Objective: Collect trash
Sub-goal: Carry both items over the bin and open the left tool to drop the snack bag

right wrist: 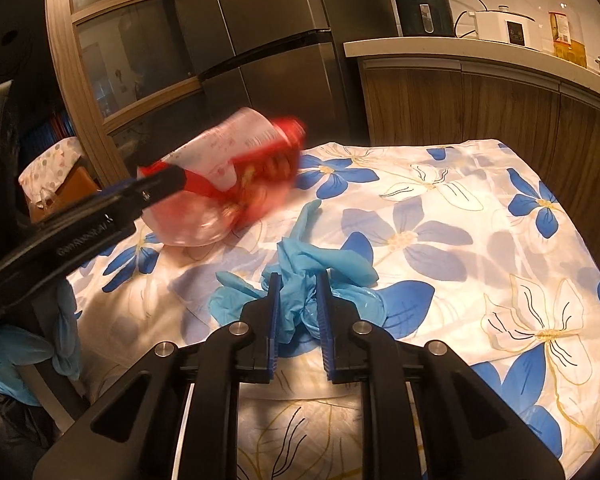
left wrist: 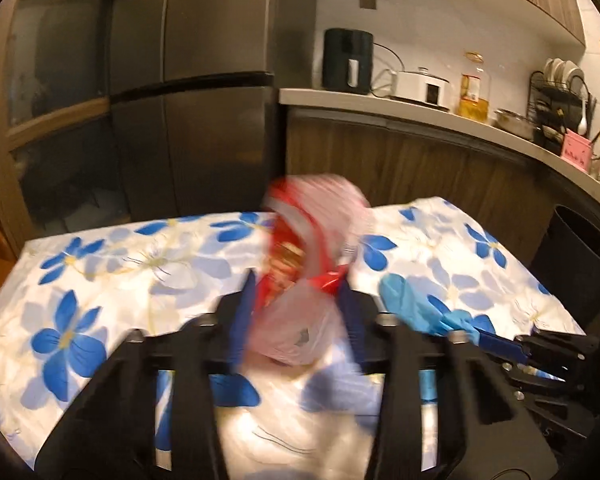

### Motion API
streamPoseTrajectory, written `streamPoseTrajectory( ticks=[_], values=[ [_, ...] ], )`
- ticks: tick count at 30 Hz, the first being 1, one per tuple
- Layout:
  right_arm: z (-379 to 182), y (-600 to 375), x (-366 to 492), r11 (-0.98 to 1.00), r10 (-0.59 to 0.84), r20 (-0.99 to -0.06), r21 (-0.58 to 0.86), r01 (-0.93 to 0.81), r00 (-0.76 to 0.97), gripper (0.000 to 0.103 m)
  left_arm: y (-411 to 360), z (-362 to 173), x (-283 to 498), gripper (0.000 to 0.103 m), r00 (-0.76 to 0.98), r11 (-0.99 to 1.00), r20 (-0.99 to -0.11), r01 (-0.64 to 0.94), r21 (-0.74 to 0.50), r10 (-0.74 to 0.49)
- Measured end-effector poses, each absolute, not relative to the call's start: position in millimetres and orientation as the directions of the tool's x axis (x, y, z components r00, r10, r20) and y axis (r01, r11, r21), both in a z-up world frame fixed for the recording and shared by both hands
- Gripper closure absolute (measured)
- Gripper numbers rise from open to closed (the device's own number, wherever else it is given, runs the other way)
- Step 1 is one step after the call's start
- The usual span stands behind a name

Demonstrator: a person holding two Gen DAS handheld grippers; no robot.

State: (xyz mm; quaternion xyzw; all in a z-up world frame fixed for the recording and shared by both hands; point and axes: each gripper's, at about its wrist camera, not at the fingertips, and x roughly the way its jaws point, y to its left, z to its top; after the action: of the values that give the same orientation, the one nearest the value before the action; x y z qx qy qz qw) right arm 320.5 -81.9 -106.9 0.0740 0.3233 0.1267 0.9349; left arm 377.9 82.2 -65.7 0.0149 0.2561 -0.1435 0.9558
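Note:
A crumpled red and clear plastic snack wrapper (left wrist: 296,264), blurred, sits between the blue pads of my left gripper (left wrist: 298,284), which is shut on its lower end. The right wrist view shows the same wrapper (right wrist: 236,176) lifted above the table's left side, with the left gripper (right wrist: 168,180) clamped on its edge. My right gripper (right wrist: 299,280) is shut on a bunched blue disposable glove (right wrist: 320,260) that lies on the floral tablecloth (right wrist: 460,220). The left wrist view shows this glove (left wrist: 404,300) at the right, in front of the right gripper (left wrist: 490,338).
A black bin (left wrist: 572,248) stands off the table's right edge. Behind the table are a dark fridge (left wrist: 204,80) and a wooden counter (left wrist: 420,112) with appliances. A hand in a blue glove (right wrist: 64,344) is at the lower left.

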Motion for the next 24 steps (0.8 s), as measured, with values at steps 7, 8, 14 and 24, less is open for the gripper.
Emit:
streamPoseTrajectory(
  ticks=[7, 8, 14, 24],
  values=[
    [-107, -81, 320, 0.956, 0.29, -0.584, 0.221, -0.195, 0.758, 0.091, 80, -68, 368, 0.097, 0.837, 0.959, -0.475, 0.272, -0.073, -0.274],
    [-107, -82, 320, 0.955, 0.292, -0.583, 0.224, -0.195, 0.758, 0.092, 81, -67, 365, 0.097, 0.839, 0.96, -0.469, 0.268, -0.084, -0.275],
    [-97, -86, 309, 0.952, 0.299, -0.545, 0.231, -0.203, 0.783, 0.096, 71, -61, 344, 0.097, 0.853, 0.979, -0.482, 0.192, -0.066, -0.2],
    [-52, -137, 259, 0.966, 0.234, -0.425, 0.205, -0.159, 0.875, 0.097, 33, -41, 310, 0.097, 0.863, 0.99, -0.486, 0.139, -0.034, -0.138]
  ],
)
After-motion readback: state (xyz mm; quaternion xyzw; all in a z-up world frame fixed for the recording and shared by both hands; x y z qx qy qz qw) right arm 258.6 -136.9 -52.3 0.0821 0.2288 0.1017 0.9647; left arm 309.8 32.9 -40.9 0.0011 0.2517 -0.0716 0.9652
